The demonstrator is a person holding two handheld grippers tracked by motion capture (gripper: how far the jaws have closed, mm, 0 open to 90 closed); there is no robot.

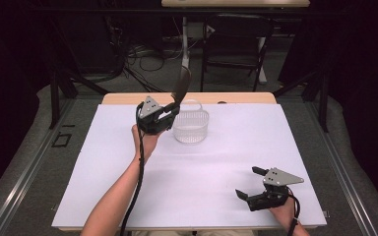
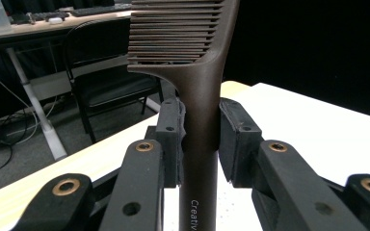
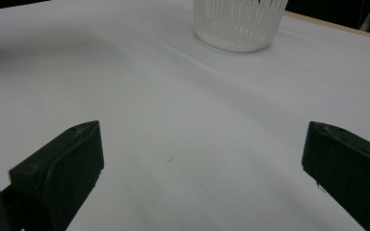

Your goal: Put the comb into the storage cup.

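Right gripper: near edge of the white tabletop, jaws wide, nothing between them. Left gripper: farther off, raised, jaws clamped on the handle of a dark comb, upright, teeth uppermost, just beside the white basket.

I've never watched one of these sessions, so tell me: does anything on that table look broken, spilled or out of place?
Nothing stands out. The left hand-held gripper clamps a dark comb by its handle, upright beside the white basket, which stands upright on the white table. The right hand-held gripper rests open, holding nothing.
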